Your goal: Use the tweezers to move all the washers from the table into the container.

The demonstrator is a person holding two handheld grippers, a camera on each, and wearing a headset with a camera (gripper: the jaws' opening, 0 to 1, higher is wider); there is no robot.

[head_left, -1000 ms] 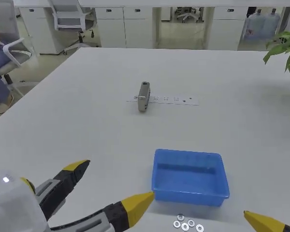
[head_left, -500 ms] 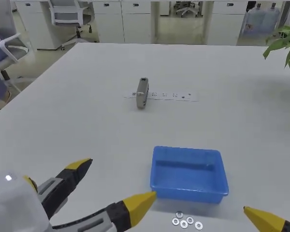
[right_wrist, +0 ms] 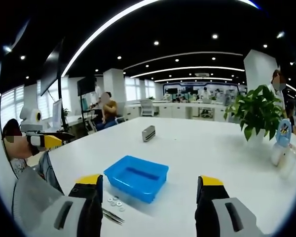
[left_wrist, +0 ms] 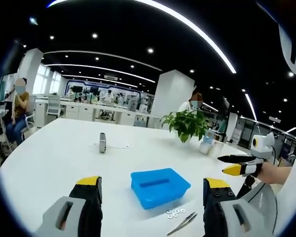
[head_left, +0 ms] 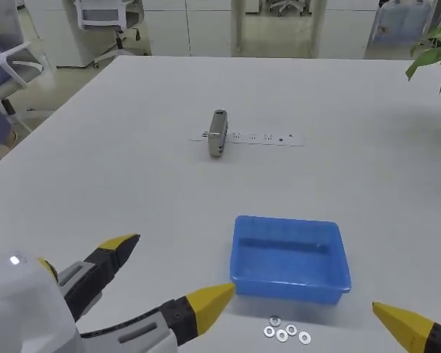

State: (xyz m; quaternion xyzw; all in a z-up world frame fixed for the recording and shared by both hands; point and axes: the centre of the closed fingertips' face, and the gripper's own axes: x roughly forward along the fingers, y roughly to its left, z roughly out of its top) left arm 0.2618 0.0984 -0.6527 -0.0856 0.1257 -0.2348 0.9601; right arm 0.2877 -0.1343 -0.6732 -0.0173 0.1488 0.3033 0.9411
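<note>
White table (head_left: 132, 169). Blue container (head_left: 290, 288) sits on it right of centre, open side up. Washers (head_left: 287, 333): tight cluster, about five, flat on the table just beside the container's near wall, not touching it. Tweezers (left_wrist: 182, 224) lie flat on the table, just nearer than the washers, with neither gripper on them.

Left gripper (left_wrist: 153, 190): jaws spread wide apart, held over the near-left part of the table, left of the container. Right gripper (right_wrist: 149, 190): jaws spread wide as well, at the near right, right of the washers.

Farther out, a small grey device (head_left: 217, 134) at the left end of a flat socket strip (head_left: 264, 138). Potted plant (right_wrist: 256, 111) at the far right edge
</note>
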